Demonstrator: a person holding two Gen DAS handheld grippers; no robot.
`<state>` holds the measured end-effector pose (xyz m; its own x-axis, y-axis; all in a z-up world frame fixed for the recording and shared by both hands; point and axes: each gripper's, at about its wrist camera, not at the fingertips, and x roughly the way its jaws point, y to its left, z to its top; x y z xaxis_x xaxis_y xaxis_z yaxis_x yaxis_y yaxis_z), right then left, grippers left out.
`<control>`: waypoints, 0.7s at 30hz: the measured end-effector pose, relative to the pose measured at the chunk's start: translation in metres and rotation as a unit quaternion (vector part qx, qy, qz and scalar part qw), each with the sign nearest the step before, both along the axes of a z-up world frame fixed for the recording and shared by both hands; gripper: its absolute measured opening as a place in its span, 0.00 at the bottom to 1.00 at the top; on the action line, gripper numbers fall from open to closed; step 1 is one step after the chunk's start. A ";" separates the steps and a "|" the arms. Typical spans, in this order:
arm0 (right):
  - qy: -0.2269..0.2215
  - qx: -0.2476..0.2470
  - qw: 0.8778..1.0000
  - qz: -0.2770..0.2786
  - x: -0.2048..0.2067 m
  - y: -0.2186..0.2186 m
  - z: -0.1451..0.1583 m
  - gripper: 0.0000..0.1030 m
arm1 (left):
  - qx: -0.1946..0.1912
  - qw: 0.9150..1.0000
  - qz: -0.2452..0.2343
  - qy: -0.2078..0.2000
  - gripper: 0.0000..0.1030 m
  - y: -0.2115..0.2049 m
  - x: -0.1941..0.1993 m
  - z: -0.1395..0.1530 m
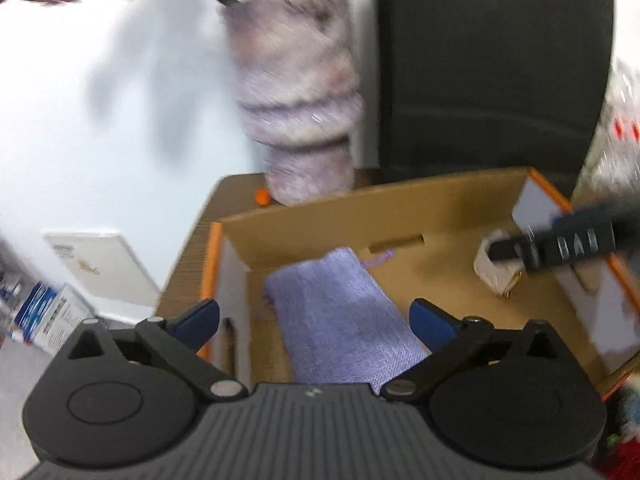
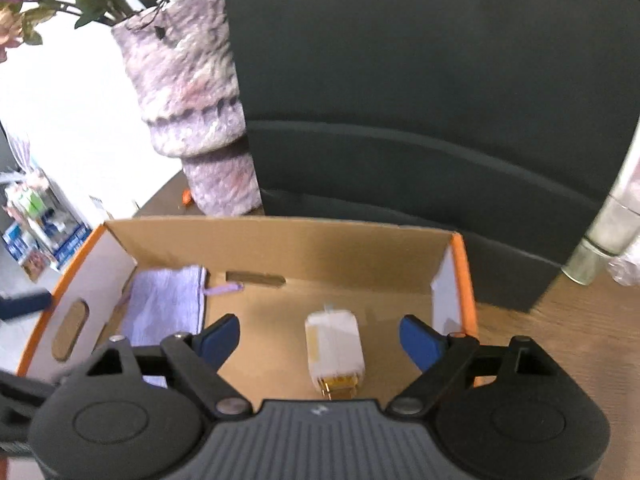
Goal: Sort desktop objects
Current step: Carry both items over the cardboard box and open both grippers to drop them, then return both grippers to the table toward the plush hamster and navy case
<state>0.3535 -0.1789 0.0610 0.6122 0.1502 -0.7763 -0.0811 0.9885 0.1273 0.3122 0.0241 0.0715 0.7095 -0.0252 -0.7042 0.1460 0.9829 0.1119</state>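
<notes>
Two hand-held grippers, left (image 1: pixel 316 322) and right (image 2: pixel 320 338), hang released over the cardboard box (image 2: pixel 320 248) on the tabletop (image 2: pixel 560 340), lilac cloth (image 1: pixel 340 312) and white plug (image 2: pixel 334 344) lying inside; both should lift straight up, clear of the walls

No legible txt; marks on right gripper (image 1: pixel 576 246) too blurred.
</notes>
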 end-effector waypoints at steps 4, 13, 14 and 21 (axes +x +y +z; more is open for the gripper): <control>0.028 -0.008 0.999 -0.018 -0.017 0.000 0.012 0.84 | -0.012 0.999 0.033 0.010 1.00 0.012 -0.023 0.024; 0.008 0.017 1.000 -0.022 -0.104 0.019 0.044 0.86 | -0.045 0.998 0.051 0.000 1.00 0.037 -0.108 0.052; -0.001 0.024 0.999 -0.023 -0.117 0.022 0.049 0.87 | -0.047 0.997 0.054 -0.008 1.00 0.038 -0.118 0.053; -0.063 0.027 0.997 -0.031 -0.189 0.035 0.055 0.93 | -0.056 0.996 0.050 -0.057 1.00 0.040 -0.198 0.047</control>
